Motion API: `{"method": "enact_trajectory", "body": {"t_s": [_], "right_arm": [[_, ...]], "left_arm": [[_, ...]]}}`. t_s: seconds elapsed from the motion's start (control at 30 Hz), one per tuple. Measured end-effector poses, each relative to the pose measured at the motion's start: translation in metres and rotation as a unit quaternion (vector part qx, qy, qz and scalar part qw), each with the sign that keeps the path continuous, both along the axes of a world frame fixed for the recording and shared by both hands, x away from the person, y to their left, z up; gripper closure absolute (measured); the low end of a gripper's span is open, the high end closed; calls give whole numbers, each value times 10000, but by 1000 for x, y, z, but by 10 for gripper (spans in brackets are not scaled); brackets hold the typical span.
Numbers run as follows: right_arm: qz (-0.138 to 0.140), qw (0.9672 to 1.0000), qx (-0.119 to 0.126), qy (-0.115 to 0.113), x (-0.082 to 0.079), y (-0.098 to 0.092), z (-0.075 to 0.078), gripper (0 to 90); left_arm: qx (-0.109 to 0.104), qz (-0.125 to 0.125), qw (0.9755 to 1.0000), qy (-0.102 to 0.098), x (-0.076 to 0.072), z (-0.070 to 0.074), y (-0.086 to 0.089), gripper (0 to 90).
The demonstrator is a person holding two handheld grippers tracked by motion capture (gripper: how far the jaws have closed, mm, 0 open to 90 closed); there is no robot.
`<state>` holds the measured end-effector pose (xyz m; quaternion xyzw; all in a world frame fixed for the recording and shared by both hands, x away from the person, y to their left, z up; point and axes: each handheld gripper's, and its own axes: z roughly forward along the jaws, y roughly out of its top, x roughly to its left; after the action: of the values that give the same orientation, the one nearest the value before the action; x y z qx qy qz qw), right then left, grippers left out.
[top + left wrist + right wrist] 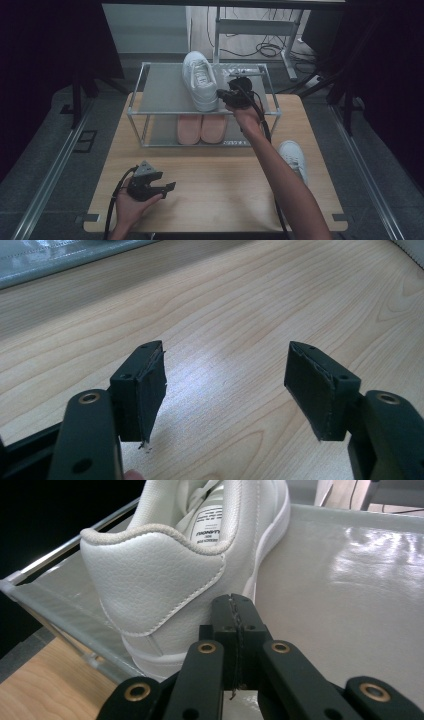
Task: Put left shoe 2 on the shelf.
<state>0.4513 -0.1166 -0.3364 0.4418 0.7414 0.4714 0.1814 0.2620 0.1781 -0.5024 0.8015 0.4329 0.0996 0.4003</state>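
- Two grippers are at work, one in each of the person's hands, over a light wooden table (210, 170).
- Left gripper (167, 187): it rests low at the near left of the table in the high view, held in the left hand (131, 205), with its grey three-cornered plate on top. In the left gripper view its jaws stand spread wide, with bare wood grain between them and no object touching either pad.
- Shoe rack (150, 85): a two-level metal-framed rack stands at the far middle of the table, with a grey top shelf.
- Pink shoes (201, 129): a pair sits side by side on the lower shelf, toes toward the person.
- White sneaker (199, 80): it stands upright on the top shelf, heel toward the person, near the shelf's front edge.
- Right gripper (222, 94): it is held at the rack's front edge just right of the sneaker's heel. In the right gripper view its jaws are pressed together with nothing between them, and their tips lie just beside the heel's lower side, close to the sole; I cannot tell whether they touch it.
- Writing: a label inside the sneaker carries dark print, too small and tilted to read.
- Second white sneaker (292, 155): it lies on the table to the right, partly hidden by the right forearm (280, 175).
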Motion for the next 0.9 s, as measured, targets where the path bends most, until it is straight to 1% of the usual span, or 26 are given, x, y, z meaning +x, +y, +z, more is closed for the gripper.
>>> {"method": "enact_trajectory", "body": {"t_s": [0.07,0.17,0.27,0.33,0.43,0.53,0.63,0.77,0.9], "right_arm": [[43,10000,32,4,-1,3,0,900],[32,10000,77,-39,-2,6,1,900],[62,9998,163,-5,-2,8,2,900],[70,9998,168,-15,-2,10,1,900],[108,9997,220,31,-2,12,1,900],[151,9997,215,7,-4,18,2,900],[214,9994,258,35,-4,23,2,900],[319,9992,232,38,-5,34,0,900],[328,9992,223,41,-4,42,-1,900]], "left_arm": [[-9,0,10000,-8,0,0,0,333],[-9,-2,10000,-5,0,0,0,333],[0,-7,10000,7,0,0,-1,333],[4,-23,10000,5,1,-1,-1,333],[5,-21,10000,9,1,-1,-1,333],[2,-15,10000,12,1,-1,-1,333],[-2,-18,10000,12,1,-1,-1,333],[4,-23,10000,15,1,-1,-1,333],[4,-19,10000,11,0,0,0,333]]}}
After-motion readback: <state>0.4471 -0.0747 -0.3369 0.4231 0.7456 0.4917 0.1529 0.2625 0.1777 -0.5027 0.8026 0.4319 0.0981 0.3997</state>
